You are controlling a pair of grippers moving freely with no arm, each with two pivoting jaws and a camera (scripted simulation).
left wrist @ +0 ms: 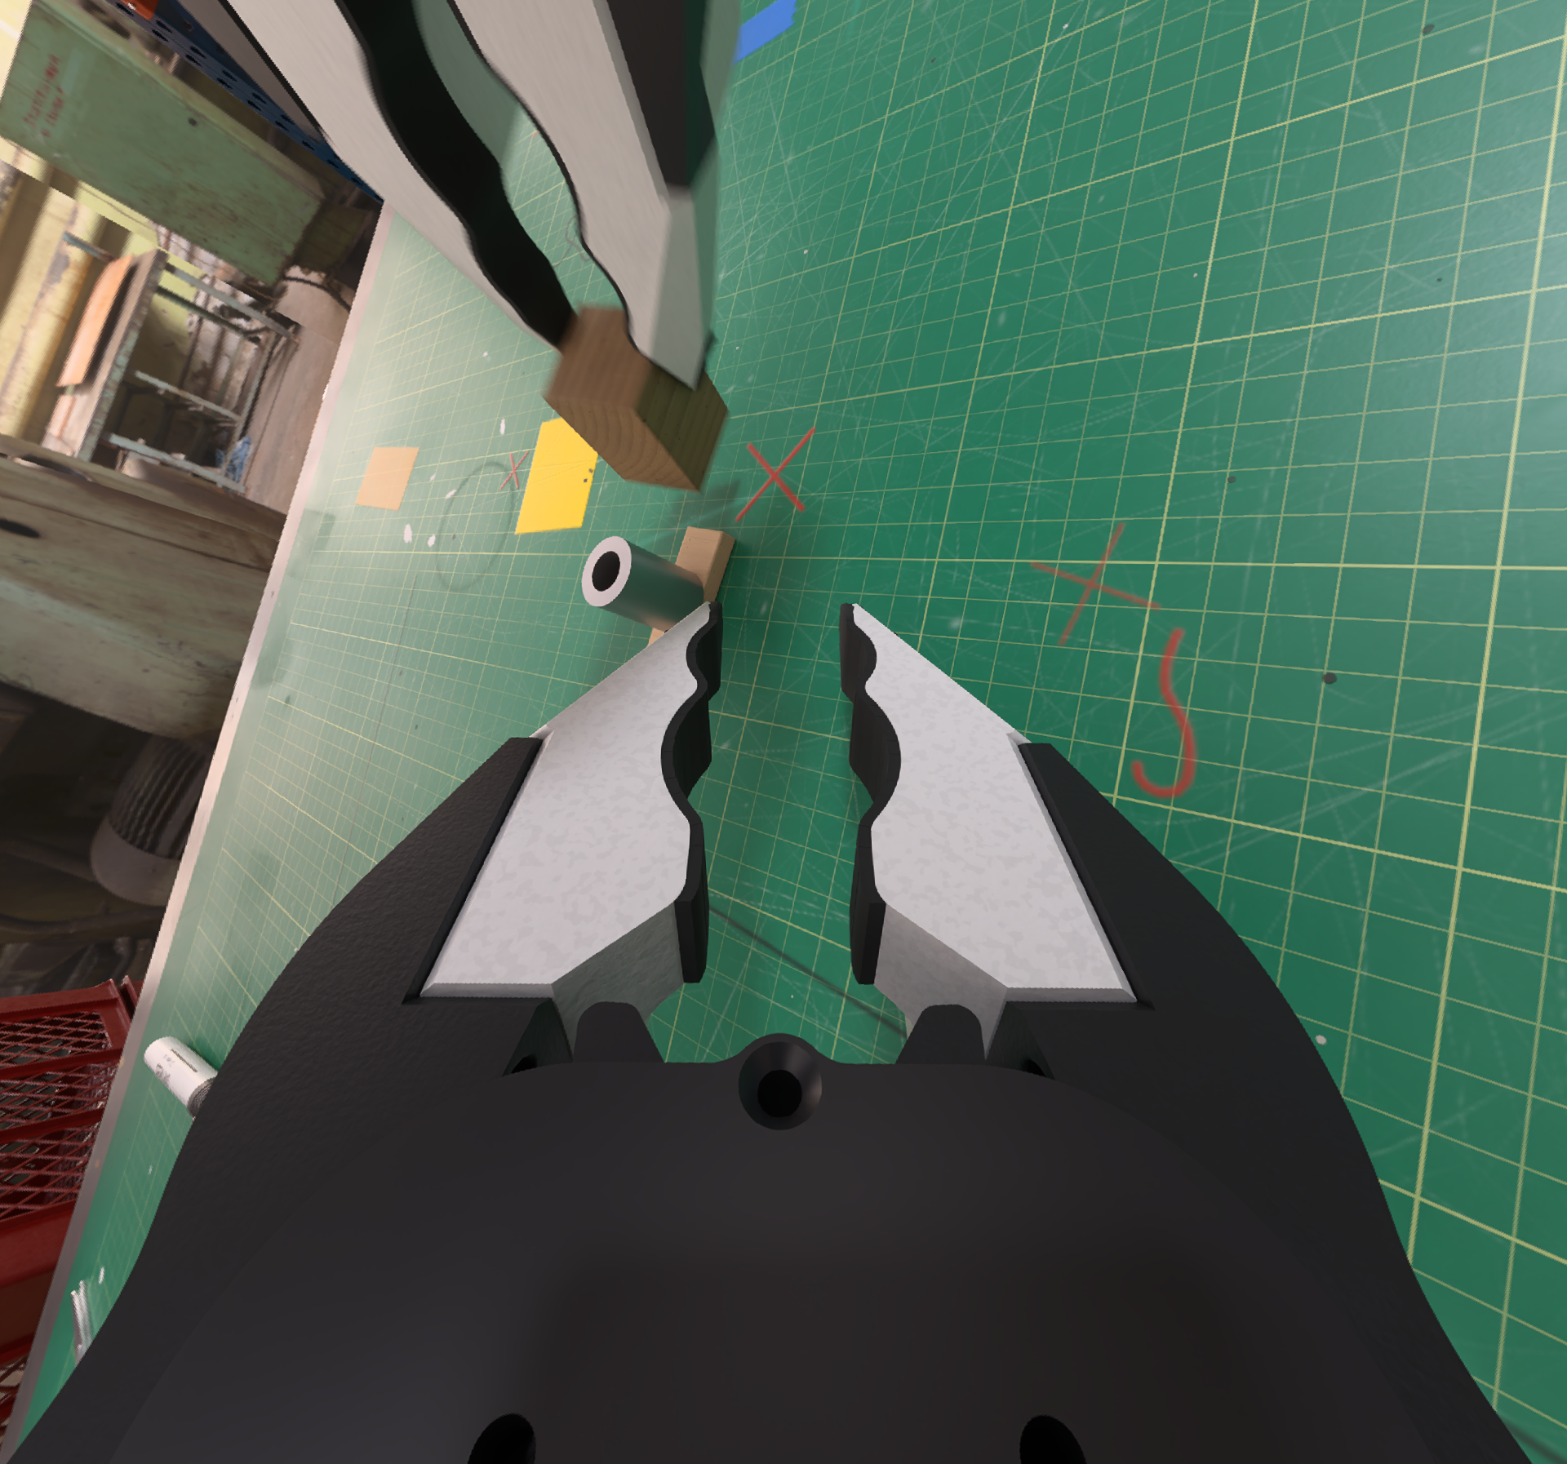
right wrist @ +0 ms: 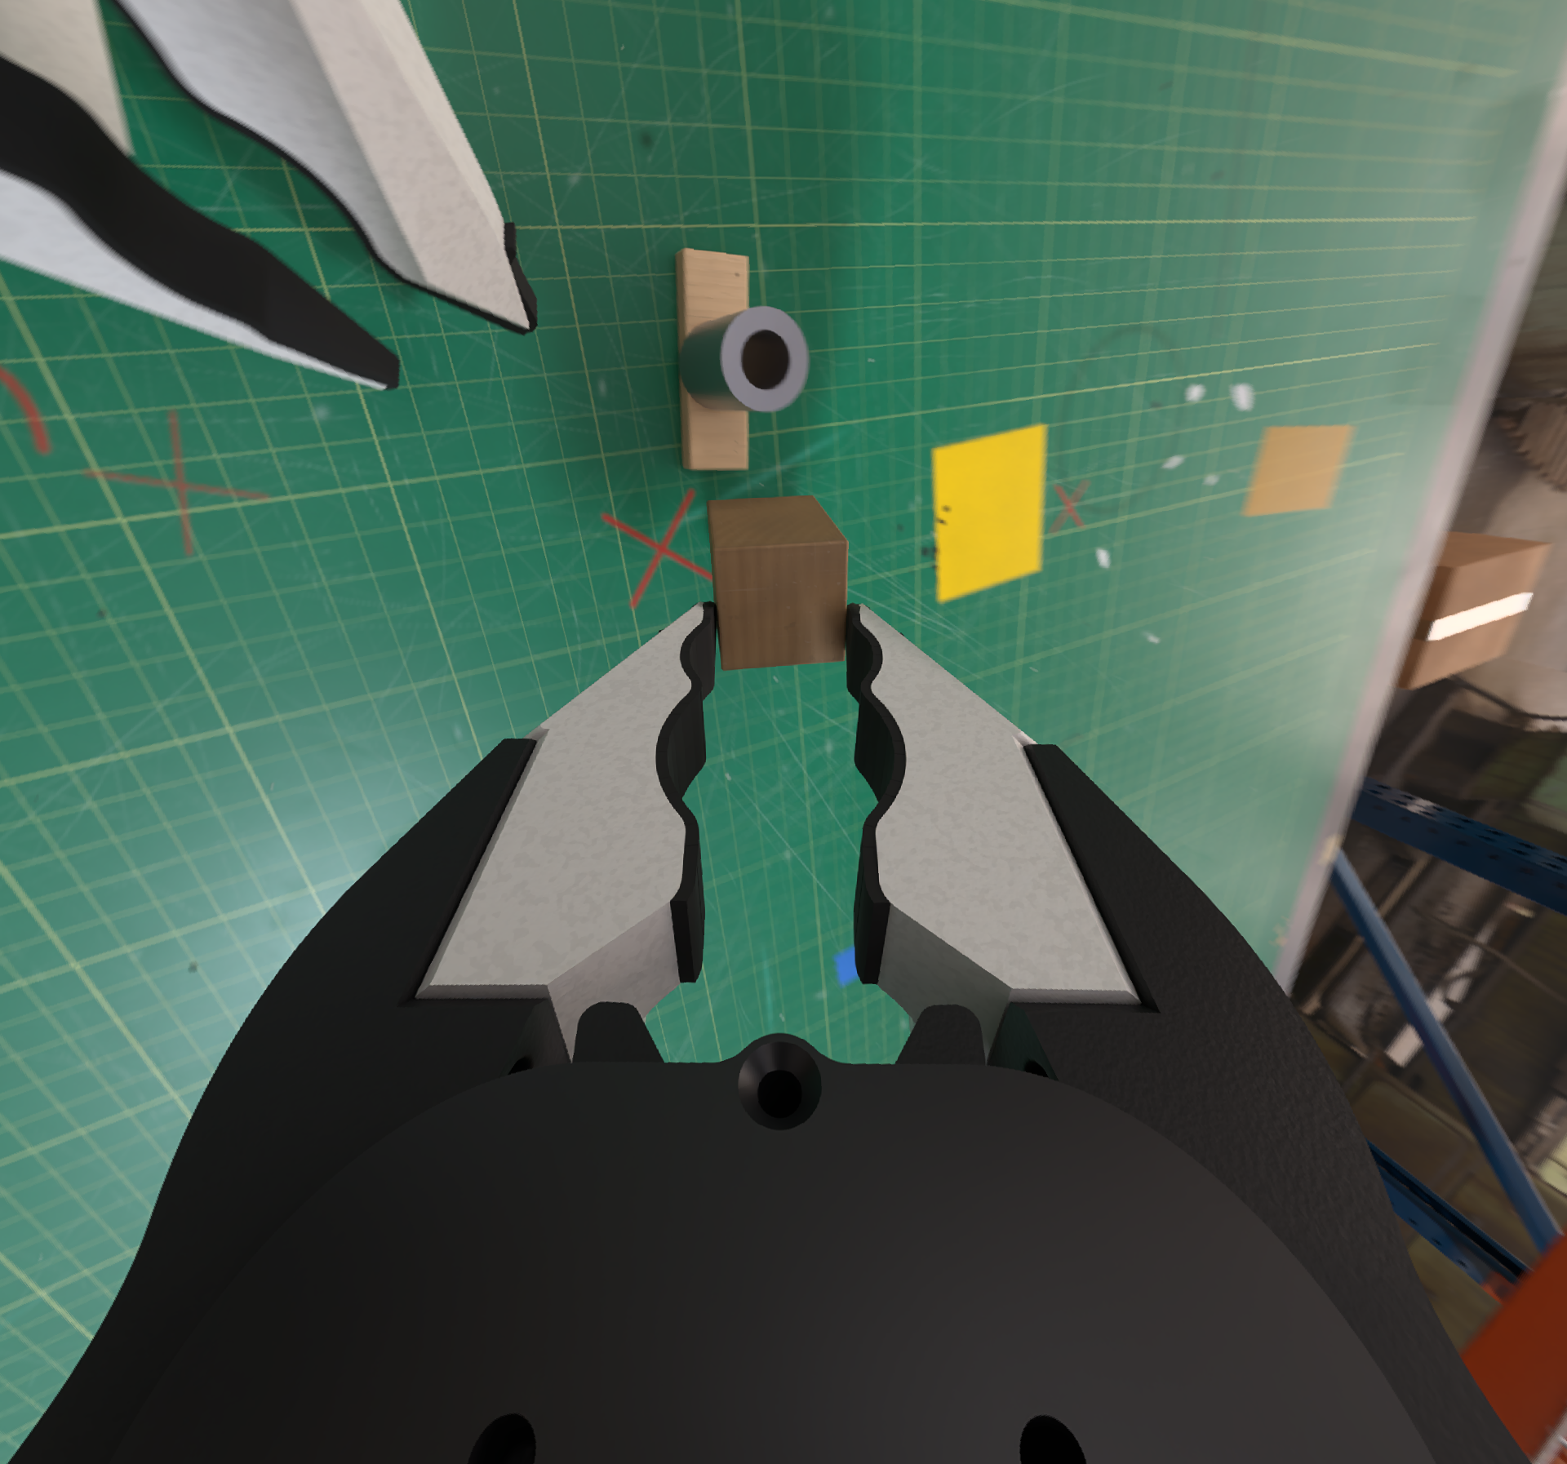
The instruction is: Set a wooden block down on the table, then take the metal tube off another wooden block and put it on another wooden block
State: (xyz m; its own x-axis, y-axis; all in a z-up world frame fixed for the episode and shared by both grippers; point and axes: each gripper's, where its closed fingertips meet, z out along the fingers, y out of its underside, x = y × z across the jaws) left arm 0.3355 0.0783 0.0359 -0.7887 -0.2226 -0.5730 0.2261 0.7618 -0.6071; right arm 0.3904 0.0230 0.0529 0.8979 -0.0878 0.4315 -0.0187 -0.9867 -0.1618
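Placement risk is judged present: the dark brown wooden cube (right wrist: 778, 580) is clamped between the right gripper (right wrist: 778, 618) fingertips, above the green cutting mat (right wrist: 1102, 745) toward the table's pale edge. If released high, the grey metal tube (right wrist: 746, 359) upright on the pale flat wooden block (right wrist: 712, 279) could be toppled. The left gripper (left wrist: 778, 618) is held apart, empty.

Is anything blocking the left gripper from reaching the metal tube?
Nothing visible does. The left gripper, jaws open and empty, has bare mat between it and the metal tube on its pale wooden block. The right gripper holds the darker wooden block off to one side.
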